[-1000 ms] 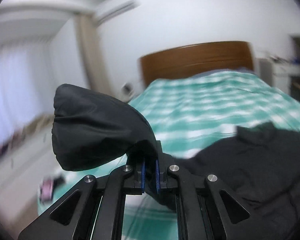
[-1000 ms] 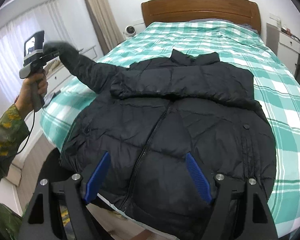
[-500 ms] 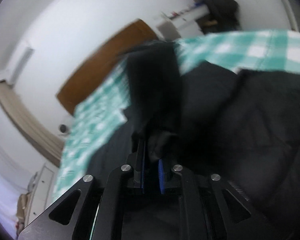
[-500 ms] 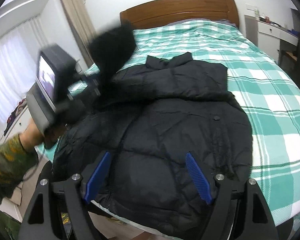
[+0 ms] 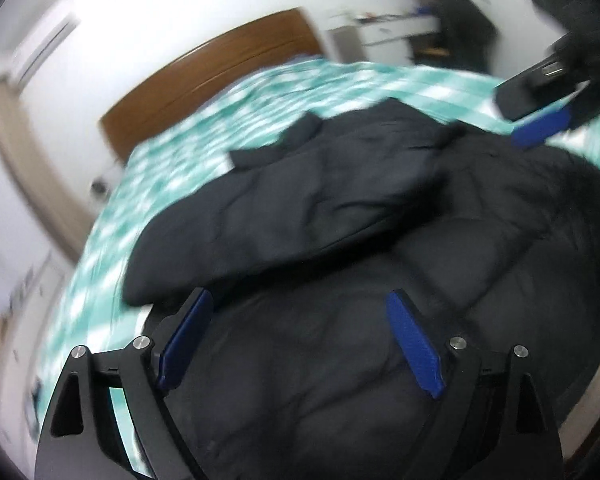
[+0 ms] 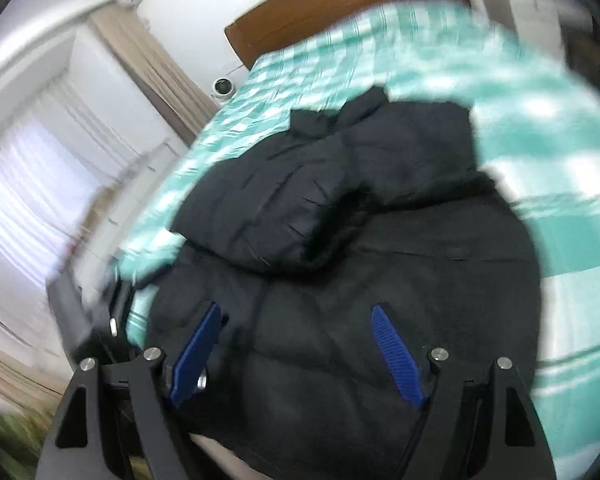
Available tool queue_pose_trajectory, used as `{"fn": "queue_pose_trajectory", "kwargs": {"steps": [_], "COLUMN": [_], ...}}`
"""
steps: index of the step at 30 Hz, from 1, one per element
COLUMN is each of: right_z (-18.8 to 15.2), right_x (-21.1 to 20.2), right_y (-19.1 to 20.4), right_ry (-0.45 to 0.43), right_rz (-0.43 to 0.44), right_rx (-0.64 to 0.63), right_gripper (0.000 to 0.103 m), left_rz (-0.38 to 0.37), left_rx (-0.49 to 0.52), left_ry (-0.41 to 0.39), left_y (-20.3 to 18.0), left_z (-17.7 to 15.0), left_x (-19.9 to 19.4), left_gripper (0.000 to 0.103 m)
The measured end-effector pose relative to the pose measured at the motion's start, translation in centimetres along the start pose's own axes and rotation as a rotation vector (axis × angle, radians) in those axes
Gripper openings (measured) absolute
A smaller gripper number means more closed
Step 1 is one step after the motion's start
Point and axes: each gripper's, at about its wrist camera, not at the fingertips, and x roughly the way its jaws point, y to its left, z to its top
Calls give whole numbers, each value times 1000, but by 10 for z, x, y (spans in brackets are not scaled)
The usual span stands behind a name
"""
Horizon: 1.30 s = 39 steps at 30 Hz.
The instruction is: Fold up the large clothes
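Observation:
A black puffer jacket [image 5: 360,280] [image 6: 360,280] lies front up on the bed, collar toward the headboard. Its sleeve [image 5: 300,216] [image 6: 260,208] is folded across the chest. My left gripper [image 5: 300,336] hovers over the jacket's lower part; its jaws are opening and nothing sits between the blue pads. My right gripper [image 6: 296,340] is open above the jacket's hem with nothing held; it also shows in the left wrist view's upper right corner [image 5: 540,128]. Both views are motion-blurred.
The bed carries a green and white checked cover [image 5: 260,112] [image 6: 540,168] and a brown wooden headboard [image 5: 204,76] [image 6: 340,0]. A curtain [image 6: 152,60] and a bright window [image 6: 28,184] stand at the left. A white dresser [image 5: 380,32] stands beyond the bed.
My left gripper swung the sleeve from off the bed's side over onto the jacket's chest, let it go and opened. The right gripper stayed open and rolled while shifting over the hem.

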Motion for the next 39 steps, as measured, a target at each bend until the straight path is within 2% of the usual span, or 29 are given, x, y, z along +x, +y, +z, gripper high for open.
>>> {"fn": "queue_pose_trajectory", "kwargs": {"steps": [2, 5, 9, 11, 14, 16, 19, 21, 24, 28, 29, 30, 32, 34, 36, 39], "right_z": [19, 45, 53, 58, 82, 110, 144, 164, 169, 156, 153, 149, 142, 142, 141, 142], "right_x": [25, 67, 100, 100, 76, 54, 40, 39, 50, 83, 91, 97, 99, 96, 85, 52], "right_y": [-10, -22, -25, -15, 4, 12, 2, -14, -38, -78, -83, -88, -89, -85, -77, -47], "right_ry": [20, 50, 94, 108, 35, -59, -130, -158, -144, -49, -37, -25, -13, 6, -14, -149], "right_rz": [30, 4, -9, -24, -21, -64, -100, -165, -248, -322, -328, -336, -342, -335, -356, -455], "right_rx": [61, 110, 160, 134, 70, 5, 20, 9, -10, 32, 38, 43, 49, 31, -6, -115], "right_gripper": [80, 80, 78, 25, 16, 16, 15, 15, 15, 16, 25, 29, 47, 61, 62, 62], "left_rz": [16, 38, 70, 93, 90, 79, 72, 64, 59, 28, 16, -2, -29, -60, -85, -121], "left_rx": [-82, -202, -281, -301, -348, -382, -420, -435, -437, -438, -440, -448, -471, -500, -505, -465], "left_ry": [18, 47, 75, 90, 107, 109, 103, 101, 121, 160, 169, 179, 185, 180, 166, 141], "left_y": [18, 50, 75, 80, 91, 99, 106, 109, 114, 126, 131, 137, 150, 167, 178, 184], "left_z": [-12, -24, -39, -46, -48, -48, -45, -41, -40, -33, -31, -27, -17, -1, 17, 46], "left_x": [-6, -12, -13, -11, -5, -3, -5, -3, 3, 21, 26, 32, 43, 54, 65, 88], "left_gripper": [90, 90, 90, 90, 90, 90, 90, 90, 90, 90, 90, 90, 90, 90, 90, 90]}}
